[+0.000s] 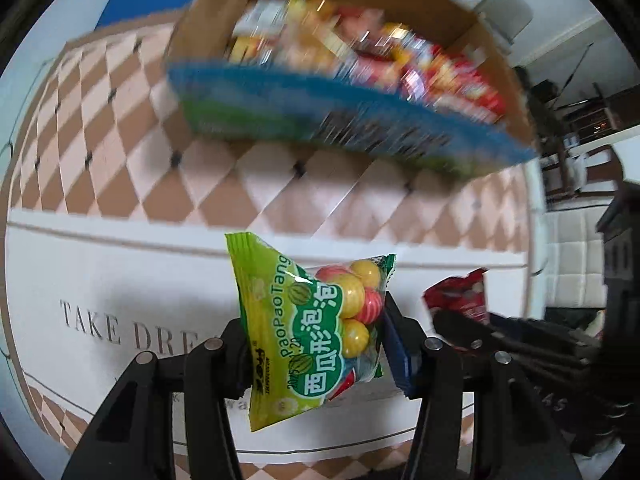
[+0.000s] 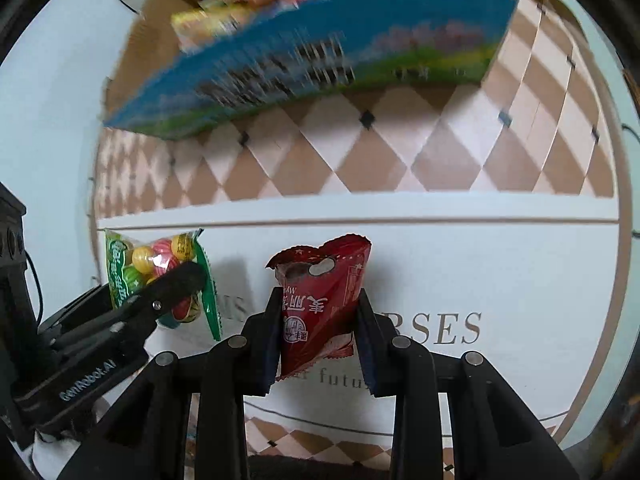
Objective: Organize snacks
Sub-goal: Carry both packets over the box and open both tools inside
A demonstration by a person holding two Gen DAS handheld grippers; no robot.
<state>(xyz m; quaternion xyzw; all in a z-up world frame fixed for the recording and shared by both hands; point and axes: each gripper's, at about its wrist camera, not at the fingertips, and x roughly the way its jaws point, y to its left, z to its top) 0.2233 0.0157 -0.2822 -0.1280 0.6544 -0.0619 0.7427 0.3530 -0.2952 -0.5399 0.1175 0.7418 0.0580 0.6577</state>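
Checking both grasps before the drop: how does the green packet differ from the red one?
The green packet has a clear window showing round yellow and red candy balls; the red packet is opaque. The green one sits in the left gripper, the red one in the right gripper. Both are small sealed packets clamped upright above the mat.

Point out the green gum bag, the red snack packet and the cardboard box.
green gum bag (image 1: 308, 332): left wrist view, printed front.
red snack packet (image 2: 320, 308): right wrist view, front face.
cardboard box (image 1: 208, 12): left wrist view, side wall.
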